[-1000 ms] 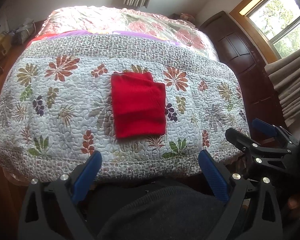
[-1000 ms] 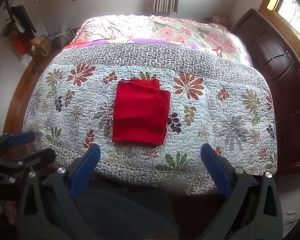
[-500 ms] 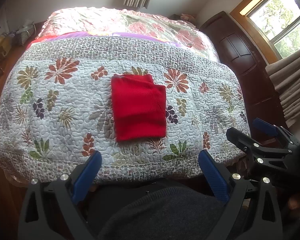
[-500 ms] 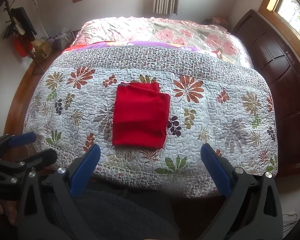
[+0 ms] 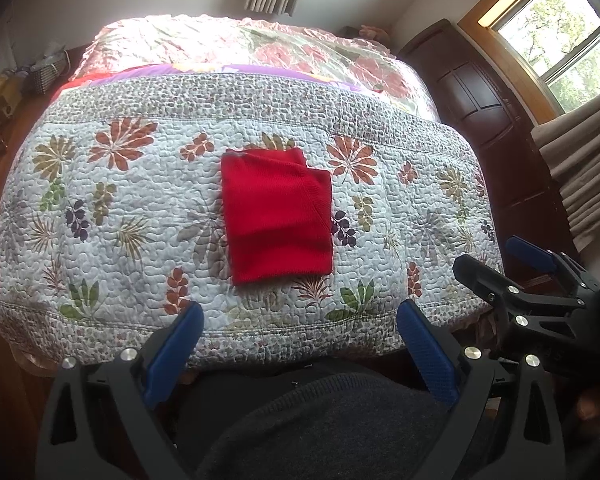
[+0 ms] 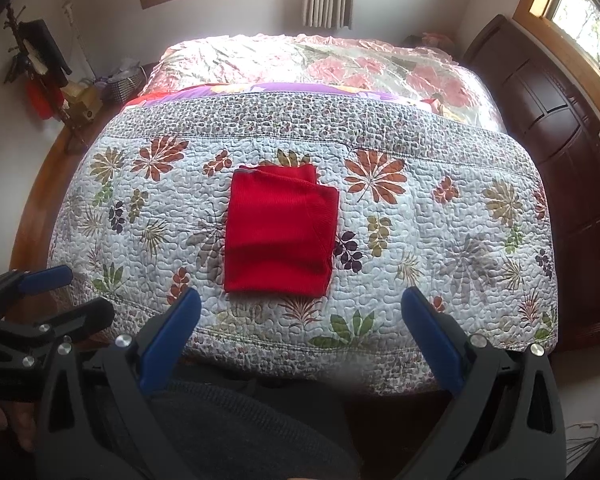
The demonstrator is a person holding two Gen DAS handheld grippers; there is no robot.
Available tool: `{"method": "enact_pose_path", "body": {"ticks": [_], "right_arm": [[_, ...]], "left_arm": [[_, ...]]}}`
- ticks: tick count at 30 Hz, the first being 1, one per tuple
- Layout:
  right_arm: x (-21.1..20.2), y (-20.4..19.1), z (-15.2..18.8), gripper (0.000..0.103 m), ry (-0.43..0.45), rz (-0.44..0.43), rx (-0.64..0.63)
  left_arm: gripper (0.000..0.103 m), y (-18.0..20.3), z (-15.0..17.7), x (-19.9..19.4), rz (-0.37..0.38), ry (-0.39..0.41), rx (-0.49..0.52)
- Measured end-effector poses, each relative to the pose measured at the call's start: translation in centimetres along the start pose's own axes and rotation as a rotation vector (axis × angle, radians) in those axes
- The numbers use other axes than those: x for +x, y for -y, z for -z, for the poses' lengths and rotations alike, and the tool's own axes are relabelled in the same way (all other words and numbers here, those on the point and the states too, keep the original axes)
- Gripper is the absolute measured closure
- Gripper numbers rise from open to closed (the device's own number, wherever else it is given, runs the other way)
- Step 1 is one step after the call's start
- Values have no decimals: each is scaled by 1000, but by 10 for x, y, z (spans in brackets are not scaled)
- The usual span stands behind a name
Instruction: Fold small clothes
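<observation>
saw almost no change from half a second before. counted one red folded cloth (image 5: 277,216) on floral quilt (image 5: 100,208) of bed; left tongs (image 5: 300,330) and right tongs (image 6: 300,316) both spread, empty.

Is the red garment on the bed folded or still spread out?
Folded. The red garment lies as a compact layered rectangle on the floral quilt, an under-layer edge showing at its far end.

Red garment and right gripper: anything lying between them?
Only bare floral quilt separates the red garment from the open right gripper, per the right wrist view.
</observation>
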State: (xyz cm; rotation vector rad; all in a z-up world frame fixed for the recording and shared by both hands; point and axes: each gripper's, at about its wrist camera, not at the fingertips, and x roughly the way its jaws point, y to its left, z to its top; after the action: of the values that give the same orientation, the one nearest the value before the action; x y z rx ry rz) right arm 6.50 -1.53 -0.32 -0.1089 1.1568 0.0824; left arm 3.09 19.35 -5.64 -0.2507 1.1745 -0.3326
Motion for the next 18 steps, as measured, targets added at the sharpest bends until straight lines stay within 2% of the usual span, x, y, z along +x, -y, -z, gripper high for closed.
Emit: {"method": "enact_pose_path", "body": {"ticks": [18], "right_arm": [[3, 5, -6, 3, -2, -2, 10]], "left_arm": [[6, 2, -6, 3, -3, 2, 8]]}}
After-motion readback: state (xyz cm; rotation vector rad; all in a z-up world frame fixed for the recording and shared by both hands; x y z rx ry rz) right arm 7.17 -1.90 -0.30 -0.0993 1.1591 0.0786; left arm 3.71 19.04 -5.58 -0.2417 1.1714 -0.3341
